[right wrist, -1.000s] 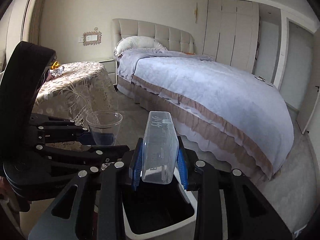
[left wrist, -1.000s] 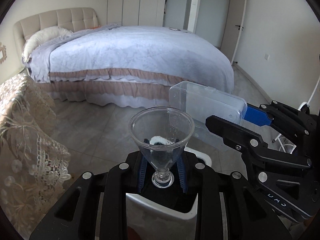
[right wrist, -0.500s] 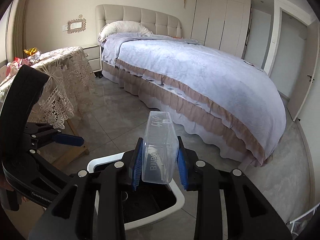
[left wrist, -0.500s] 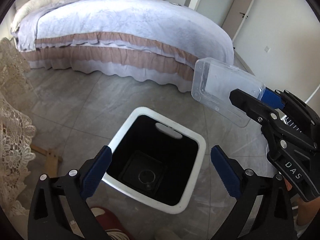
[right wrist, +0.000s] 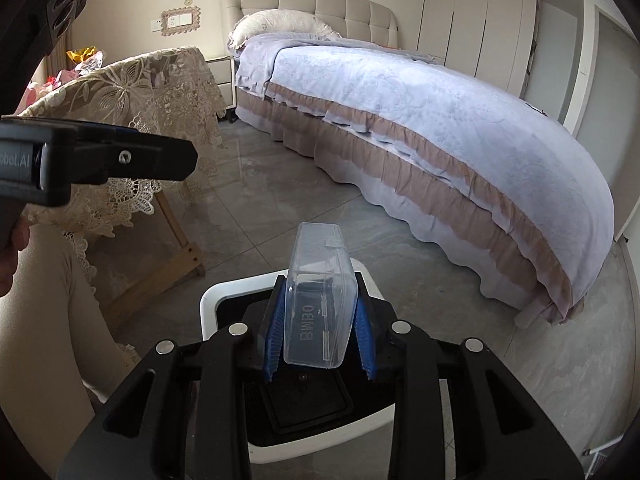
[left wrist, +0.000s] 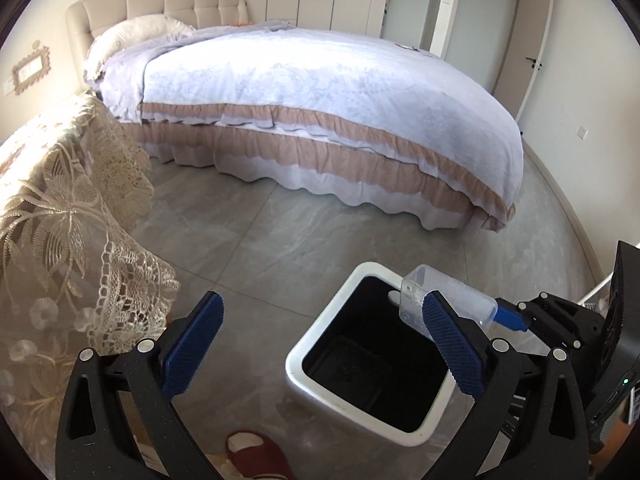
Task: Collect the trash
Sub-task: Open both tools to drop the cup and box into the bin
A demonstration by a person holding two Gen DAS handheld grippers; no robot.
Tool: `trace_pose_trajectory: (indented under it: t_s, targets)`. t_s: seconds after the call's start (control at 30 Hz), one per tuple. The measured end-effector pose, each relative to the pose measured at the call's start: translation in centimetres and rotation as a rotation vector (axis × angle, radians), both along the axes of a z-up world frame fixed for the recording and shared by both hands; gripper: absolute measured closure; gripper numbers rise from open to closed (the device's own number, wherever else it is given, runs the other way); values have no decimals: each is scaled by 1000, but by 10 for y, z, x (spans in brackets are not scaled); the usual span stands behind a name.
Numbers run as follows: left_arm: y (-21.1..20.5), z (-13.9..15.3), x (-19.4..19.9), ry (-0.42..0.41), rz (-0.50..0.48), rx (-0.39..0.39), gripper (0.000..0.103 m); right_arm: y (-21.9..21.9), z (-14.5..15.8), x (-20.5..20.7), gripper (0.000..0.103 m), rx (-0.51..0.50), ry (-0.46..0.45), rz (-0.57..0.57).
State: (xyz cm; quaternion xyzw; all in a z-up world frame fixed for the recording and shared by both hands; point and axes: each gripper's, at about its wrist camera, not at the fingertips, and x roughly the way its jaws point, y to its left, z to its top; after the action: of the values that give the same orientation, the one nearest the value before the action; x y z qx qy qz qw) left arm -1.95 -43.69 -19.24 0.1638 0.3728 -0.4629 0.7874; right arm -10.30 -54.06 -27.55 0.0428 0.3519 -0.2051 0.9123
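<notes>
cup gone from left gripper (left wrist: pixel 320 344), jaws spread empty beside bin (left wrist: pixel 316 344); right gripper (right wrist: pixel 320 340) pinching clear box (right wrist: pixel 318 312) lower over bin's rim, drop next.

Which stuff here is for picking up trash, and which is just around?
For the job:
- clear plastic box gripped by the right gripper
- white square bin with black inside
- open left gripper

Just around:
- lilac-covered bed
- cream lace tablecloth
- red slipper
</notes>
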Motion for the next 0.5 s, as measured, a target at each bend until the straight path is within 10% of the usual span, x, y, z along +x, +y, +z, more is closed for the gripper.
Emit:
trace_pose_trajectory:
  t_s: [0.33, 0.4, 0.5]
  targets:
    - [5, 0, -1, -18, -3, -3, 5, 11, -20, 9, 67, 5, 56, 15]
    - [4, 0, -1, -14, -5, -5, 5, 11, -30, 16, 10, 18, 112, 49]
    - [6, 1, -4, -37, -9, -8, 5, 14, -42, 17, 5, -14, 160, 86]
